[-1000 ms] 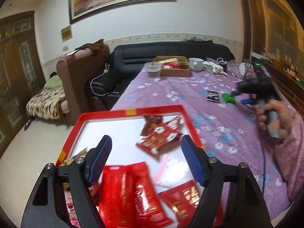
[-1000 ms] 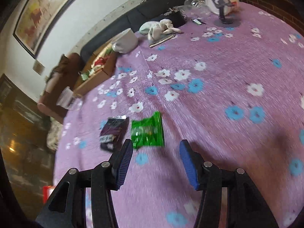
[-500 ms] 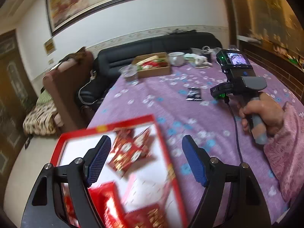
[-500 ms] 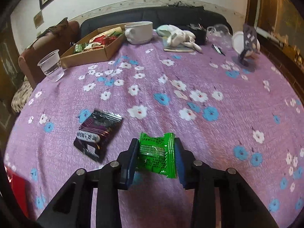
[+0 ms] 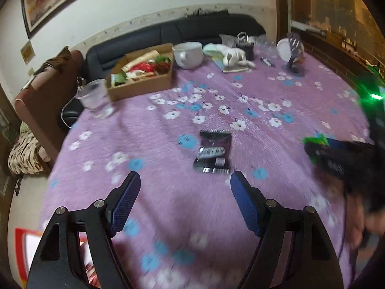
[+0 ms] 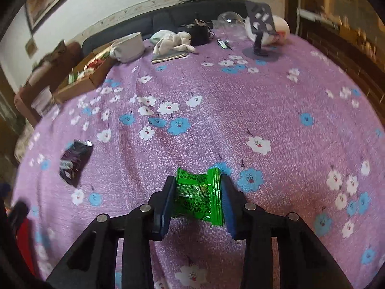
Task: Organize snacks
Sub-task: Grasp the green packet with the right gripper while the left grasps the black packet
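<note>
My right gripper (image 6: 197, 192) is shut on a green snack packet (image 6: 198, 193) and holds it above the purple flowered tablecloth (image 6: 240, 101). In the left wrist view the right gripper (image 5: 310, 148) shows blurred at the right with the green packet (image 5: 315, 141) in it. A dark purple snack packet (image 5: 213, 151) lies flat on the cloth just ahead of my left gripper (image 5: 185, 187), which is open and empty. The dark packet also shows at the left of the right wrist view (image 6: 74, 162). A corner of the red tray (image 5: 21, 252) shows at the bottom left.
A cardboard box (image 5: 142, 74) of snacks, a plastic cup (image 5: 93, 95), a white mug (image 5: 187, 54), white cloth (image 5: 231, 56) and a phone stand (image 5: 293, 57) stand at the table's far side. A black sofa (image 5: 168, 33) lies behind.
My left gripper has swung right, off the red tray and over the cloth toward the dark packet. My right gripper has closed on the green packet and lifted it.
</note>
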